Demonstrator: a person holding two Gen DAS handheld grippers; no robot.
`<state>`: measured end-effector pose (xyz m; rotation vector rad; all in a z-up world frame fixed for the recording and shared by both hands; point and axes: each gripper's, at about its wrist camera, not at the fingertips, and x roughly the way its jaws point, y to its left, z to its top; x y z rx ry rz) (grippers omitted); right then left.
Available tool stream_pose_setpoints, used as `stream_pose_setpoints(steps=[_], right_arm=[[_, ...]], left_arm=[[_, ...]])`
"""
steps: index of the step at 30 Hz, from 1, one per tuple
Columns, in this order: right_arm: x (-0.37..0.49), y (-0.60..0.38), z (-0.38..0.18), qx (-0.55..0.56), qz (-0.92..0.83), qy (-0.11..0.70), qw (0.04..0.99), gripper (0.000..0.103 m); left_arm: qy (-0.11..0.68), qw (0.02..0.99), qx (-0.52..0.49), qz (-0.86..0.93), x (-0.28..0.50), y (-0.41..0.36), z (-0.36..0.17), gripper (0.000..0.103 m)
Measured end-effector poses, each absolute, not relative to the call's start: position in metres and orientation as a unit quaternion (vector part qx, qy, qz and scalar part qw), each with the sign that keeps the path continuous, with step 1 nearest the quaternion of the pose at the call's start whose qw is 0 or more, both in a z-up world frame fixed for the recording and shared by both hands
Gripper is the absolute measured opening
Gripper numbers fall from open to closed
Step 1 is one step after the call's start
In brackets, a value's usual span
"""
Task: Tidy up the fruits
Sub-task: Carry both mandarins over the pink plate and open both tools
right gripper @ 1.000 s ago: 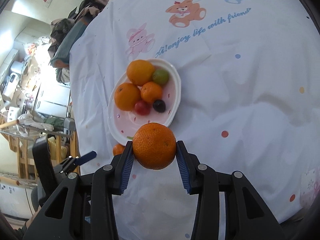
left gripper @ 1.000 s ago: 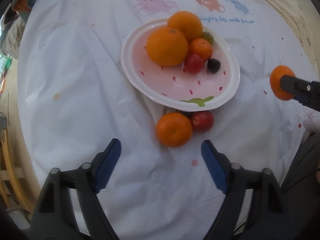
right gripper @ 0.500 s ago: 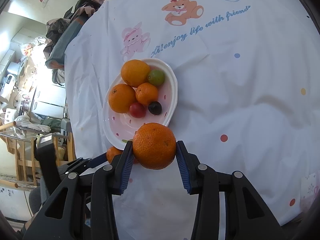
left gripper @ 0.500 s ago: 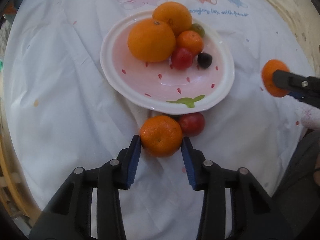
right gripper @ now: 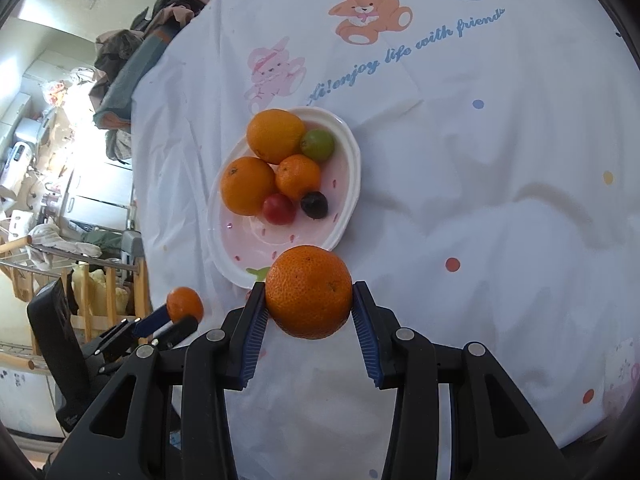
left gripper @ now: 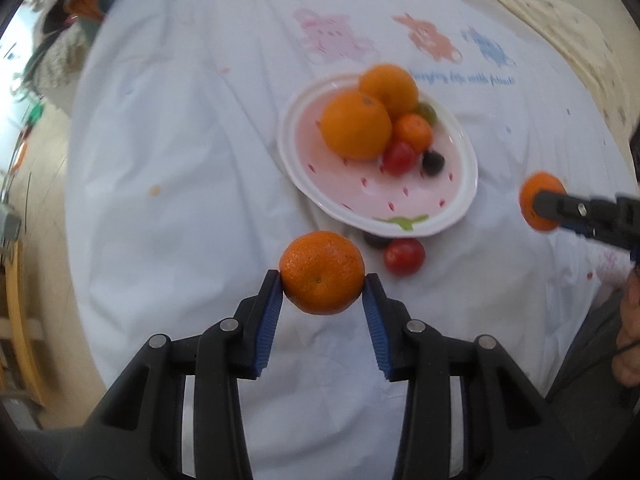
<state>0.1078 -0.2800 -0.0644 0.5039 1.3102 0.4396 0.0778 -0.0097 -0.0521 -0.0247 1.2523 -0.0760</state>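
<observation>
Above the cloth-covered worktop (left gripper: 180,184), both claws are gripping fruit: the left claw (left gripper: 322,286) is pinching a mandarin (left gripper: 322,277), the right claw (right gripper: 309,300) a second mandarin (right gripper: 309,292), apparently bound for the pink plate (right gripper: 340,224); a red fruit (left gripper: 404,256) is lying just beside it.

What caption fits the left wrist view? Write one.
Left gripper holds a mandarin near the fruit plate; a tomato waits on the cloth.
</observation>
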Motion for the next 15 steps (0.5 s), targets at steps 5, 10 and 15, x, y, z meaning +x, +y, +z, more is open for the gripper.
stream_pose_setpoints(steps=[5, 10, 15], right_arm=[[0.103, -0.286, -0.047, 0.243, 0.212, 0.566, 0.759, 0.045], [0.109, -0.298, -0.024, 0.265, 0.214, 0.508, 0.791, 0.045], [0.128, -0.299, -0.015, 0.266, 0.217, 0.485, 0.804, 0.045]], left_arm=[[0.562, 0.827, -0.018, -0.016, 0.084, 0.001, -0.031, 0.037], [0.536, 0.844, -0.007, -0.009, 0.1, 0.007, -0.009, 0.037], [0.518, 0.855, 0.009, -0.01, 0.123, 0.008, 0.006, 0.037]])
